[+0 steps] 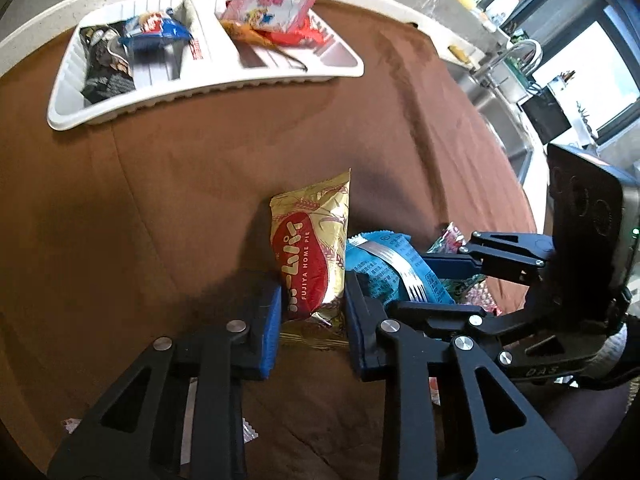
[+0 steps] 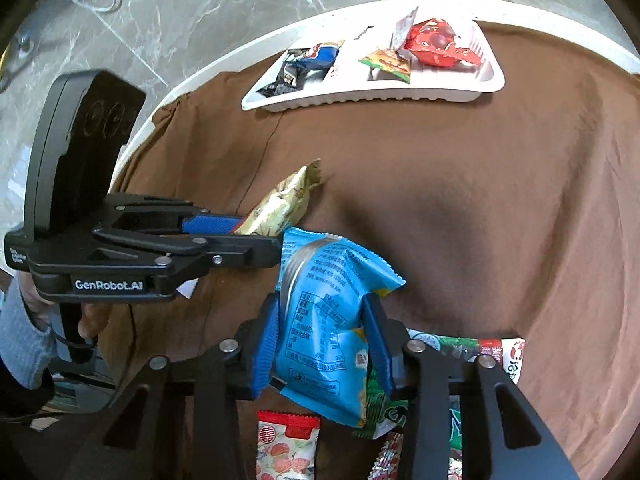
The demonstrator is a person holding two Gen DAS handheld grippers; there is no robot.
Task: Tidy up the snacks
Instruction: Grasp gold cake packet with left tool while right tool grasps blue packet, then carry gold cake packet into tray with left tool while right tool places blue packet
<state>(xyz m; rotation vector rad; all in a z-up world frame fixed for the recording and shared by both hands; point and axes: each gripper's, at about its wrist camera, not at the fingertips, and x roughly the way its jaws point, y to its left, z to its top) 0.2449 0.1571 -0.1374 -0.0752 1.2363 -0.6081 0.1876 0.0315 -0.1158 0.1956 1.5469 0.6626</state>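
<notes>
The left claw [image 1: 312,300] pinches a gold pie pack [image 1: 312,256] by its lower end; the right claw [image 2: 320,344] grips a blue packet [image 2: 324,320] across its middle. Both packs are near the counter's near edge, the white tray [image 2: 490,80] well apart at the far edge. The packs nearly touch, so lifting together could snag them, and the slick foil may slip from the pads. A creased brown cloth [image 1: 200,184] covers the pale counter [image 1: 36,40]; a sink [image 1: 508,60] lies beyond, above grey marble flooring.

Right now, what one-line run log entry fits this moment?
left claw: shut on gold Home Pie packet | right claw: shut on blue snack packet | white tray: partly filled
</notes>
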